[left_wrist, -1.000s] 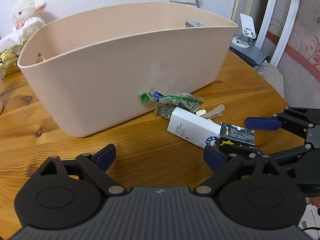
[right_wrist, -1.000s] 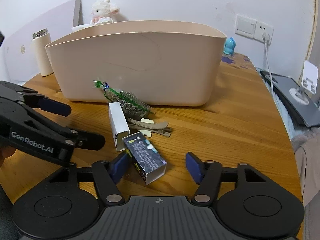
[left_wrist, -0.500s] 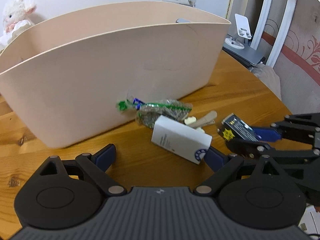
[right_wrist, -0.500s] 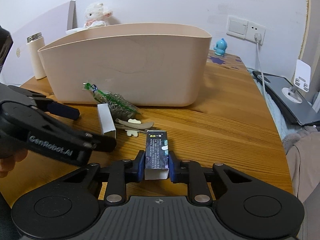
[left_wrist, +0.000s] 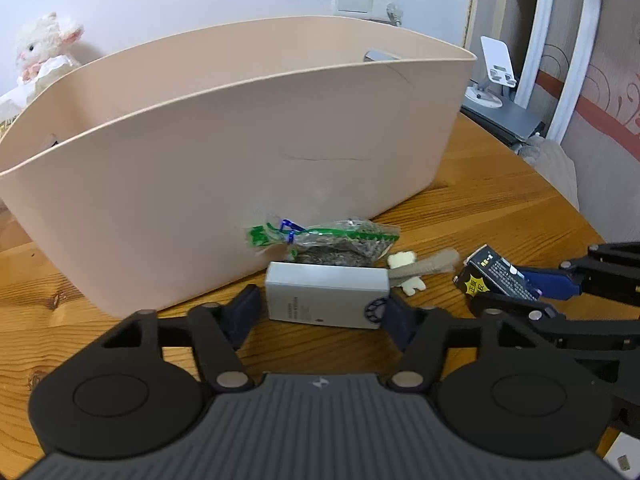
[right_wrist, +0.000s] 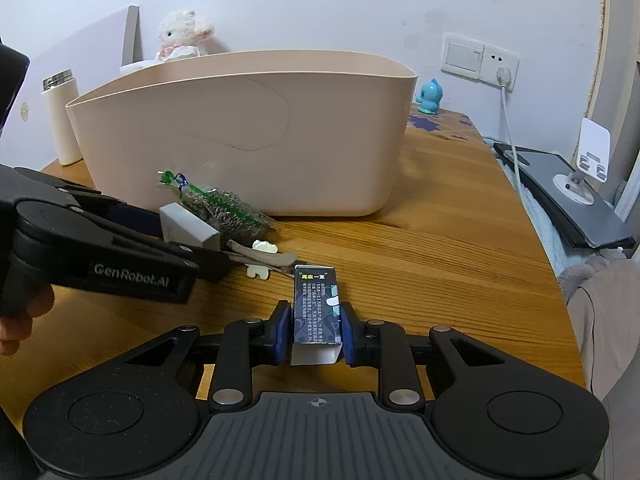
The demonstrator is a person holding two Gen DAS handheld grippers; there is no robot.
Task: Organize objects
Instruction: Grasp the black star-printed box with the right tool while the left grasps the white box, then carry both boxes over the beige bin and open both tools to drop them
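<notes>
Barely begun: right gripper (right_wrist: 313, 334) clenched on dark box (right_wrist: 316, 308), left gripper (left_wrist: 320, 312) spread wide around white box (left_wrist: 326, 294) on tabletop (right_wrist: 440, 264); bag (left_wrist: 340, 240), clip (left_wrist: 424, 266) left, bin (left_wrist: 240, 152) at twelve o'clock.

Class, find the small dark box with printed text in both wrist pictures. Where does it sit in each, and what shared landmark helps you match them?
Left wrist view: the dark box is at the far right, pinched in the right claw.
Right wrist view: the dark box is low at centre, between that claw's blue pads.
Shared landmark: the beige tub behind it.
</notes>
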